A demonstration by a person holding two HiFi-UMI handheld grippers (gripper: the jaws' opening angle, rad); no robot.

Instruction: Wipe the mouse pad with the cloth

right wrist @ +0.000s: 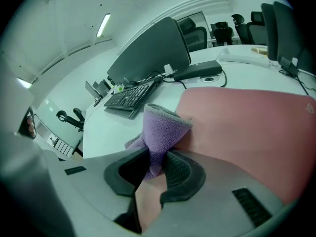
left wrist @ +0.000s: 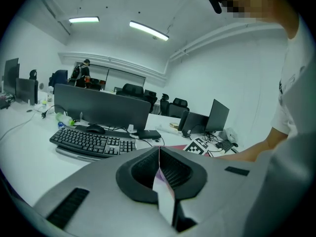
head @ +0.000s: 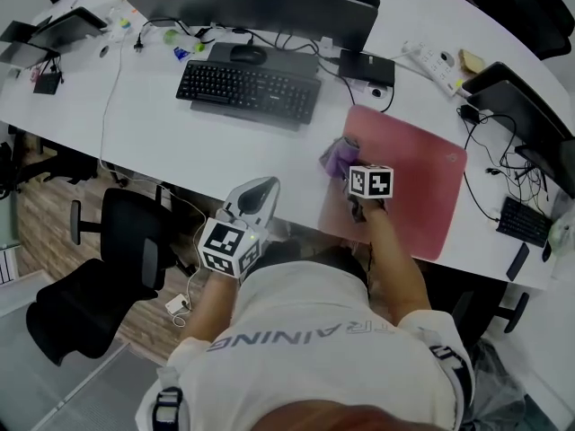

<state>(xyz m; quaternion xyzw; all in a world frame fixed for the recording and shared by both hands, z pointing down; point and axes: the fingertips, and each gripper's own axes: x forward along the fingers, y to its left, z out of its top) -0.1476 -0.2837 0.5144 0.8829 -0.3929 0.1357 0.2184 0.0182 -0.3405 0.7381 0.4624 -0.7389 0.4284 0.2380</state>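
— So where's the fuzzy purple cloth (right wrist: pixel 160 127)?
— Bunched, pinched by the right tool (right wrist: pixel 157 164) at the left edge of the smooth pink mouse pad (right wrist: pixel 247 127); its underside is hidden. Meanwhile the left tool (left wrist: pixel 159 168) is pressed together, empty.

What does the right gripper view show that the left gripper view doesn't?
Only the right gripper view: the right gripper with its fingers shut on the purple cloth, over the red mouse pad. Only the left gripper view: the left gripper, fingers shut on nothing, plus the person's forearm. Both: the keyboard, the monitor and the white desk.
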